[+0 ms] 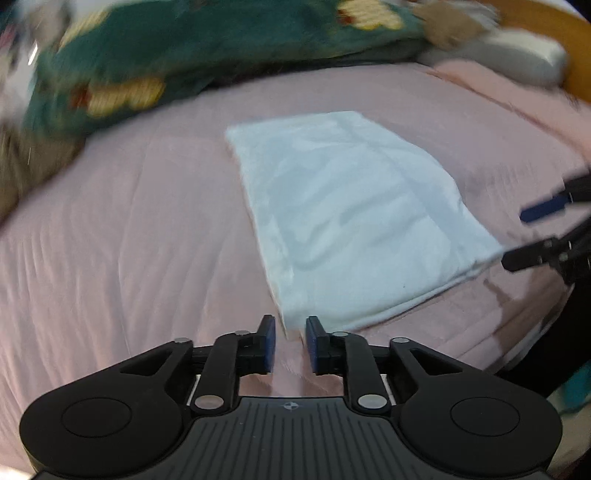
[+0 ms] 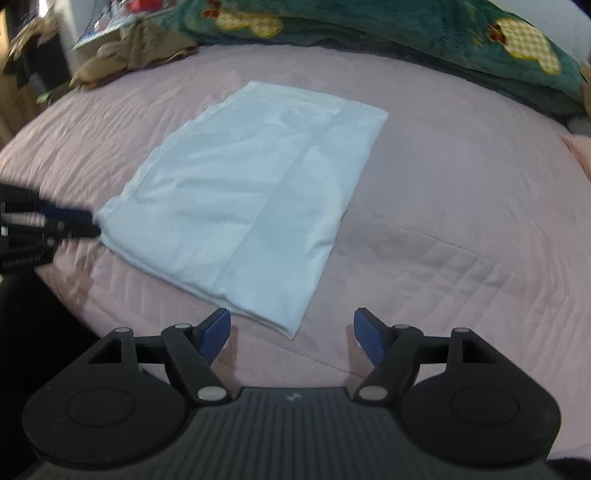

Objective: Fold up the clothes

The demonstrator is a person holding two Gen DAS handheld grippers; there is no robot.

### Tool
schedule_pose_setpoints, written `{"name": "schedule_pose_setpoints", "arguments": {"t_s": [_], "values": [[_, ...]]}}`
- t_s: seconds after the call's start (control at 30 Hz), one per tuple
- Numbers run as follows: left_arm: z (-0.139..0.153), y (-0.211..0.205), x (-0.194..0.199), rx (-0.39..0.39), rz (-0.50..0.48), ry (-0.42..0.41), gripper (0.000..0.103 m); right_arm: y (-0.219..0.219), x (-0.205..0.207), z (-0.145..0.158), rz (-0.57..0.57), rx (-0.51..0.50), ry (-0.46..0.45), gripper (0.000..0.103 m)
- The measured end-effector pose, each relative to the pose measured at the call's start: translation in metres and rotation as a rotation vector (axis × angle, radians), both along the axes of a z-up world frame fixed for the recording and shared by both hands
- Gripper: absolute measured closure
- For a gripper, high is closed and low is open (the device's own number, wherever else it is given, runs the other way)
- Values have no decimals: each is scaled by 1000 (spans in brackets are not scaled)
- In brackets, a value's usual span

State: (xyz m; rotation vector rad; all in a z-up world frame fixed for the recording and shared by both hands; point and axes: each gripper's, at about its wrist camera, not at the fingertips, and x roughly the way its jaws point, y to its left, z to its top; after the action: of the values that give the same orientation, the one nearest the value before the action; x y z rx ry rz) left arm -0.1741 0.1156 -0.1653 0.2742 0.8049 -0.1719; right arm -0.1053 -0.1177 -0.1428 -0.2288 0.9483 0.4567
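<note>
A pale blue garment (image 1: 351, 206) lies folded into a flat rectangle on the pink quilted bed (image 1: 129, 229); it also shows in the right wrist view (image 2: 251, 206). My left gripper (image 1: 290, 345) is just short of the garment's near left corner, its jaws a narrow gap apart with nothing between them. My right gripper (image 2: 291, 332) is wide open and empty, straddling the garment's near right corner. The right gripper shows at the right edge of the left wrist view (image 1: 532, 236). The left gripper shows at the garment's left corner in the right wrist view (image 2: 86, 221).
A teal blanket with yellow patches (image 1: 207, 48) lies along the far side of the bed, also in the right wrist view (image 2: 424, 33). A brown cloth (image 2: 136, 51) lies at the far left. A grey-white pillow (image 1: 517, 55) sits far right by a wooden headboard (image 1: 554, 29).
</note>
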Motion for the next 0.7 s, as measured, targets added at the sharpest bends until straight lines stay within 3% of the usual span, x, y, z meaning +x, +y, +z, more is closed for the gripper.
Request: {"name": "schedule_pose_setpoints", "arguments": {"t_s": [0.17, 0.3, 0.7], "values": [[5, -18, -8, 97, -152, -20, 73, -2, -3, -1, 33, -8, 17, 28], [-8, -27, -7, 245, -212, -18, 72, 1, -4, -5, 57, -22, 19, 28], [-8, -29, -10, 308, -294, 19, 70, 15, 11, -8, 102, -1, 62, 28]]}}
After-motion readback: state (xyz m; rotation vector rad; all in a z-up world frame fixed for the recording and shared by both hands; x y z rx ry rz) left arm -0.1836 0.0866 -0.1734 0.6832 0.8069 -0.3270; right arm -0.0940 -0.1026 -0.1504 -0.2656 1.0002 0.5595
